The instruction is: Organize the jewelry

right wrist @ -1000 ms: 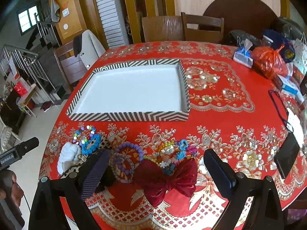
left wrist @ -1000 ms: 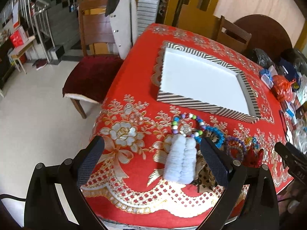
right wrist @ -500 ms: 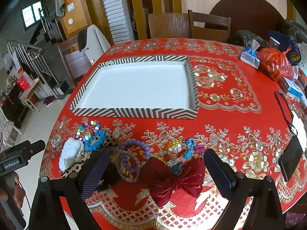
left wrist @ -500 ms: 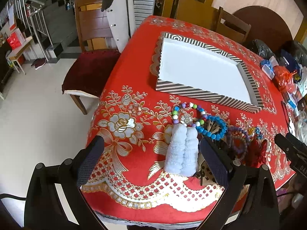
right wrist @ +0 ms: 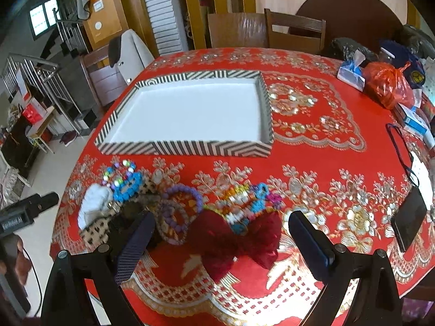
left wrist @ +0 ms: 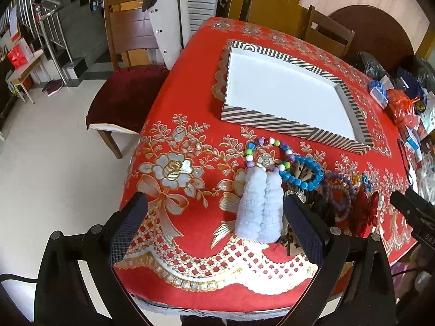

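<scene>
Both grippers hovered wide open and empty over a row of jewelry at the table's near edge, the striped tray beyond it bare.

The left gripper (left wrist: pixel 214 225) stood above the fluffy white scrunchie (left wrist: pixel 259 203), which looked soft and light, best pinched across its middle. The right gripper (right wrist: pixel 221 237) framed the dark red bow (right wrist: pixel 236 237), limp fabric, probably best taken at its knot. The blue bead bracelet (left wrist: pixel 301 171), multicolored bead bracelet (left wrist: pixel 267 152) and purple bead bracelet (right wrist: pixel 185 198) seemed hard, slippery and floppy, so a grip across one strand seemed safest. The tray (right wrist: pixel 190 148) lay just behind.
</scene>
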### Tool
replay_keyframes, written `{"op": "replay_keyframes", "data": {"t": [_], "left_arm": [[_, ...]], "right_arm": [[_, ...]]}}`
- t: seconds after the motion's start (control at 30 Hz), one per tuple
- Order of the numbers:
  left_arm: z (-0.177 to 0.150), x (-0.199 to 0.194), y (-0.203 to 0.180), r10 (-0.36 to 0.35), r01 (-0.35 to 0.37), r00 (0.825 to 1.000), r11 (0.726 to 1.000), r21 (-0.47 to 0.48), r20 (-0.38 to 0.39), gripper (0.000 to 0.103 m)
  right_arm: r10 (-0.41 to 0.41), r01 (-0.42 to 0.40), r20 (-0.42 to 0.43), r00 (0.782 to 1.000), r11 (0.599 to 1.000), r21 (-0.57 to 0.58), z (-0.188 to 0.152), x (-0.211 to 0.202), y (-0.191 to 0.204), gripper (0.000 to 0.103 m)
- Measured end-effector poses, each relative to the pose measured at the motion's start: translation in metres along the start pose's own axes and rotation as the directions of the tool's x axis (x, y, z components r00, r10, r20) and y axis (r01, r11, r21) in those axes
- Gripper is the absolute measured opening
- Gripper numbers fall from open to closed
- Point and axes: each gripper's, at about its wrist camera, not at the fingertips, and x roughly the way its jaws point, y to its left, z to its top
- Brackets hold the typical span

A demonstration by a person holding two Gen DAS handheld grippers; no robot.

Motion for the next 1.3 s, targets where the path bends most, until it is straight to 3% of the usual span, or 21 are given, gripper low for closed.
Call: {"op": "replay_keyframes", "data": {"t": [0.23, 0.33, 0.43, 0.87, 0.93, 1.07, 1.17, 1.27, 1.3], "left_arm": [[-0.005, 0.008, 0.002, -0.031, 0.031, 0.998, 0.999, -0.016, -0.045, 0.100], [-0.006, 0.012, -0.002, -0.042, 0.042, 0.997, 0.999, -0.006, -0.064, 0.100], [-0.006, 0.014, -0.006, -0.049, 0.049, 0.996, 0.999, 0.002, -0.071, 0.101], [-0.005, 0.028, -0.016, -0.064, 0.065, 0.991, 0.998, -0.002, -0.115, 0.100], [-0.005, 0.031, -0.018, -0.060, 0.061, 0.991, 0.998, 0.001, -0.123, 0.100], [-0.004, 0.035, -0.019, -0.056, 0.056, 0.989, 0.998, -0.006, -0.134, 0.100], [-0.003, 0.036, -0.018, -0.052, 0.052, 0.989, 0.999, -0.005, -0.137, 0.100], [-0.001, 0.037, -0.016, -0.044, 0.043, 0.990, 0.999, -0.010, -0.135, 0.100], [0.000, 0.038, -0.014, -0.046, 0.044, 0.989, 0.999, -0.020, -0.138, 0.100]], "right_arm": [[0.013, -0.011, -0.048, 0.999, 1.000, 0.028, -0.023, 0.007, -0.013, 0.097], [0.023, -0.022, -0.062, 0.998, 1.000, 0.021, -0.030, 0.010, -0.014, 0.086], [0.048, -0.046, -0.060, 0.997, 0.998, 0.032, -0.034, 0.009, -0.018, 0.084], [0.040, -0.037, -0.082, 0.996, 0.998, 0.042, -0.035, 0.023, -0.031, 0.082], [0.007, -0.004, -0.094, 0.996, 1.000, 0.026, -0.034, 0.033, -0.028, 0.082], [0.027, -0.018, -0.117, 0.993, 0.997, 0.078, -0.032, 0.046, -0.038, 0.082], [0.041, -0.037, -0.099, 0.994, 0.998, 0.048, -0.028, 0.033, -0.039, 0.082], [0.075, -0.081, -0.088, 0.993, 0.995, -0.065, -0.022, 0.023, -0.039, 0.082], [0.090, -0.099, -0.090, 0.992, 0.990, -0.105, -0.021, 0.023, -0.039, 0.078]]}}
